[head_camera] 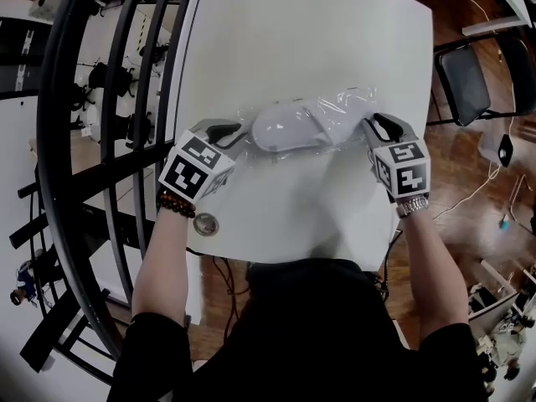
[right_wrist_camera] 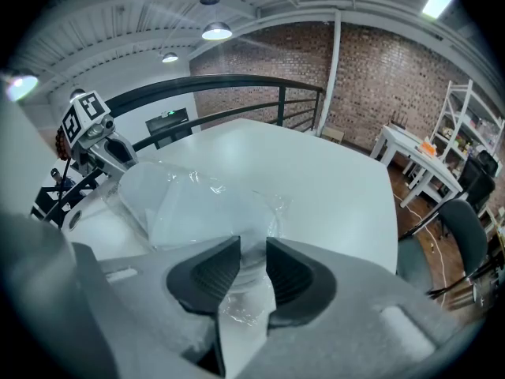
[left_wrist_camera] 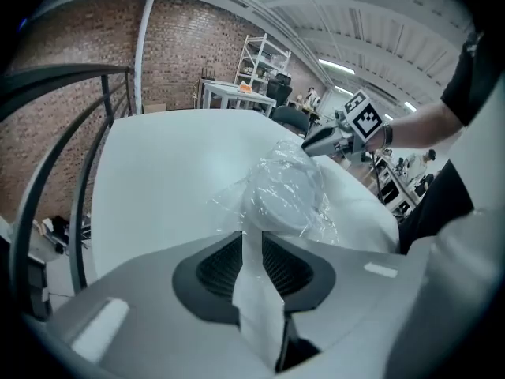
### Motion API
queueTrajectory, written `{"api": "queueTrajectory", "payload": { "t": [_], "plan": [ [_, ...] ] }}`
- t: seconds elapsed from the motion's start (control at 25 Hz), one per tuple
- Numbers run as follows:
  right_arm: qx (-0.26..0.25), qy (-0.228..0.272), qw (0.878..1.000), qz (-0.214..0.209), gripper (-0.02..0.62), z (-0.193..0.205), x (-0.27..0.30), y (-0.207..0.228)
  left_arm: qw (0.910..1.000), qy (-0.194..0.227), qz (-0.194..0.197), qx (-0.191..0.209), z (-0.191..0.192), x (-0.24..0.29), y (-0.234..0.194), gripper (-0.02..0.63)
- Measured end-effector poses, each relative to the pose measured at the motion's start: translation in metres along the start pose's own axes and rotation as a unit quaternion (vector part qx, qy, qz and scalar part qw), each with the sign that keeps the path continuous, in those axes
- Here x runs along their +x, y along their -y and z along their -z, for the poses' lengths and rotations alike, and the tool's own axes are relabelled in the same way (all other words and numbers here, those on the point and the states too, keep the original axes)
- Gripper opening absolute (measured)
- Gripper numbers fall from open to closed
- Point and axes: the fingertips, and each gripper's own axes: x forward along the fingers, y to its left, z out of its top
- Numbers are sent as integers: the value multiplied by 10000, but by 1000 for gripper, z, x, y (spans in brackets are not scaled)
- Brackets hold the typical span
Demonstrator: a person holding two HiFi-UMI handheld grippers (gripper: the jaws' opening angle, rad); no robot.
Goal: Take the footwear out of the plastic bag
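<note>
A clear plastic bag [head_camera: 347, 111] lies across the white table [head_camera: 310, 40] with white footwear [head_camera: 289, 126] inside it. My left gripper [head_camera: 241, 131] is at the bag's left end. Its jaws stand narrowly apart, and the edge of the film runs in between the fingertips [left_wrist_camera: 251, 235]. My right gripper [head_camera: 368, 124] is at the bag's right end, shut on crumpled plastic that fills the gap between its pads [right_wrist_camera: 252, 247]. The footwear [right_wrist_camera: 197, 208] lies just beyond those pads, wrapped in the film. Neither end of the bag shows an opening.
A curved black railing [head_camera: 75, 141] runs close along the table's left side. A black chair [head_camera: 462, 78] stands on the wooden floor at the right, with cables near it. A small round metal fitting [head_camera: 205, 223] sits at the table's near-left edge.
</note>
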Motion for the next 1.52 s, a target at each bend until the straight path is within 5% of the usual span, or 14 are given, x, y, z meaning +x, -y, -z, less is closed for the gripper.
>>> {"api": "queueTrajectory", "payload": {
  "t": [0.28,0.72,1.52],
  "plan": [
    [-7,27,10000,13,91,-1,0,0,9952,228,732,-610,-4,-3,11,91],
    [13,55,10000,-26,91,0,1,0,9624,784,1795,-1881,-12,-16,14,193],
    [84,145,9998,-54,91,0,-1,-3,9510,276,2010,-2331,-14,22,24,251]
  ]
}}
